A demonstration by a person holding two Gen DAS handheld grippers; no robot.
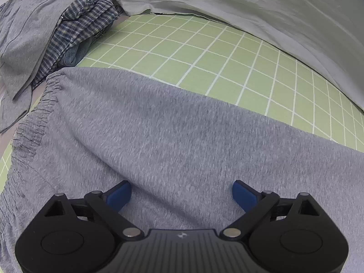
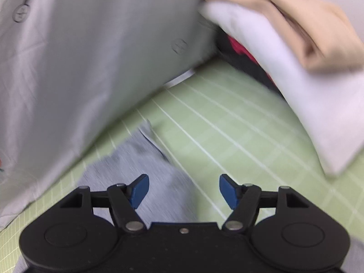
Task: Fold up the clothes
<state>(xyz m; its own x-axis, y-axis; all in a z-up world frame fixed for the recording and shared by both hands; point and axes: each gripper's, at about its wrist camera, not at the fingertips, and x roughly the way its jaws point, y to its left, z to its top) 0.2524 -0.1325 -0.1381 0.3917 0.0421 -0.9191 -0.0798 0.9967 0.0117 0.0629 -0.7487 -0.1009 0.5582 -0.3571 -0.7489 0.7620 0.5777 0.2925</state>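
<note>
Heather-grey shorts with a gathered elastic waistband lie flat on the green grid mat. My left gripper hovers over the cloth, its blue pads wide apart and gripping nothing. In the blurred right wrist view, one end of the same grey shorts lies on the mat. My right gripper stands open above that edge, nothing pinched between its pads.
A pale grey shirt is spread along the far side of the mat. A plaid garment and grey clothes are heaped at far left. Folded white, beige and dark-red items are stacked at right.
</note>
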